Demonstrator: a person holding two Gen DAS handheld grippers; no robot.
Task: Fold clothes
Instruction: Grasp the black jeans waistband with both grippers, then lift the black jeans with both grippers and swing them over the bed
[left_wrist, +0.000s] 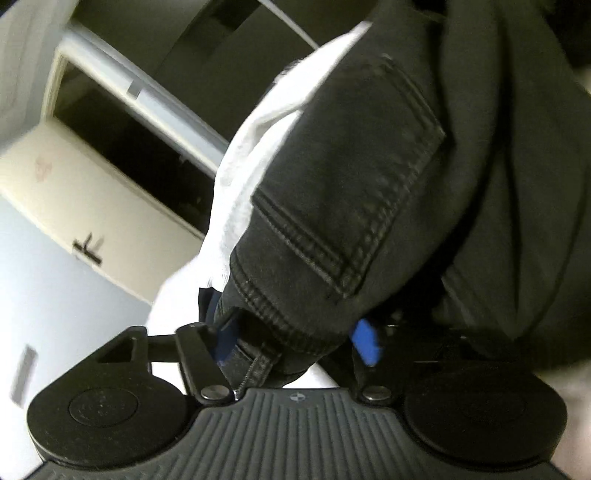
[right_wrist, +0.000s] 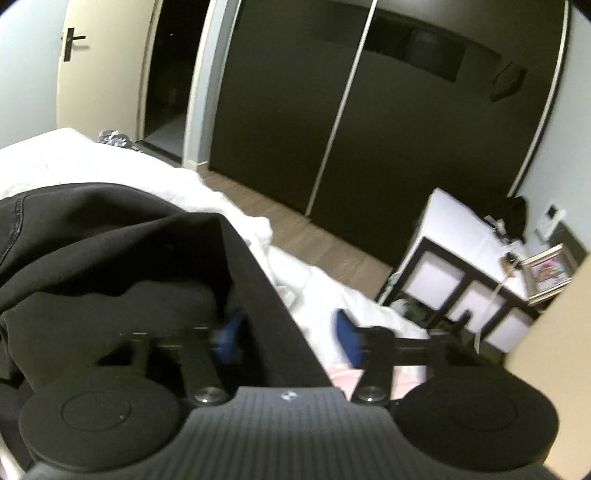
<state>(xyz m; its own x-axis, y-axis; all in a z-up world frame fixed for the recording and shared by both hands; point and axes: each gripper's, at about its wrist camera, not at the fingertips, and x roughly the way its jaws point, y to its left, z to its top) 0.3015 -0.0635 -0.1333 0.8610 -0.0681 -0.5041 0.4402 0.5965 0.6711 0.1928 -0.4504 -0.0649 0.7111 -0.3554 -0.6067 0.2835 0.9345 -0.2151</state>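
While the left gripper pinches the waistband of the black jeans between its blue pads, the right gripper straddles their edge, grip uncertain. White bedding lies beneath; dark wardrobe doors and a shelf unit stand beyond. No writing readable.

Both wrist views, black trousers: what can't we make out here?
- Left wrist: the black trousers fill the frame; their legs run off the top and right edges, so fold state is unknown.
- Left tool: waistband sits between the pads, but cloth covers the contact, so the grip is unconfirmed.
- Right tool: motion blur, and fabric hides its left pad.
- Right wrist: photo frame too small to read.
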